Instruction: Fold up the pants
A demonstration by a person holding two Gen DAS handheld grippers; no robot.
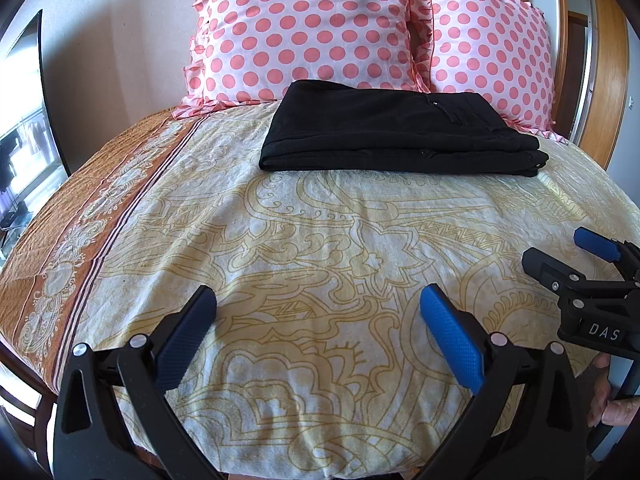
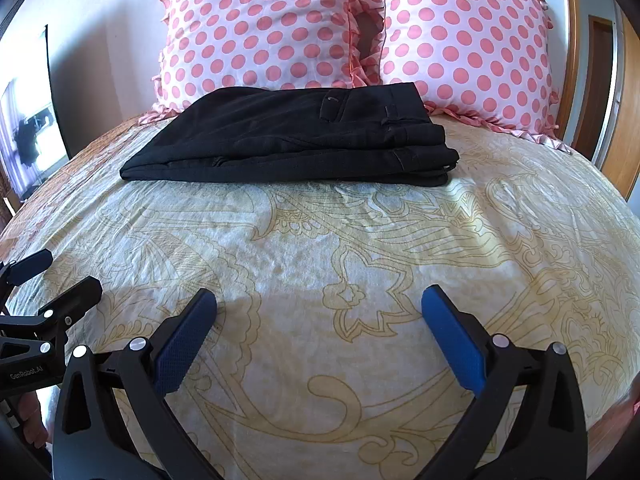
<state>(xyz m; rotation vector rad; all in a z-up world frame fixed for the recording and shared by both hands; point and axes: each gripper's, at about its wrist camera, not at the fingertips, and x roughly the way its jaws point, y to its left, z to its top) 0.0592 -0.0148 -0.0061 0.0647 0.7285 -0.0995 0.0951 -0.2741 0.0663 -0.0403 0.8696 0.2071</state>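
Observation:
The black pants (image 1: pixel 396 132) lie folded in a flat stack on the bed, far from me, just in front of the pillows; they also show in the right wrist view (image 2: pixel 296 140). My left gripper (image 1: pixel 318 300) is open and empty, low over the sheet near the bed's front. My right gripper (image 2: pixel 319 300) is open and empty too, beside it. The right gripper shows at the right edge of the left wrist view (image 1: pixel 560 252); the left gripper shows at the left edge of the right wrist view (image 2: pixel 60 276).
Two pink polka-dot pillows (image 1: pixel 304 28) (image 2: pixel 460 48) stand against the wall behind the pants. The bed carries a cream patterned sheet (image 1: pixel 320 240) with an orange border (image 1: pixel 88 208) on the left. A wooden headboard (image 1: pixel 600 80) is at the right.

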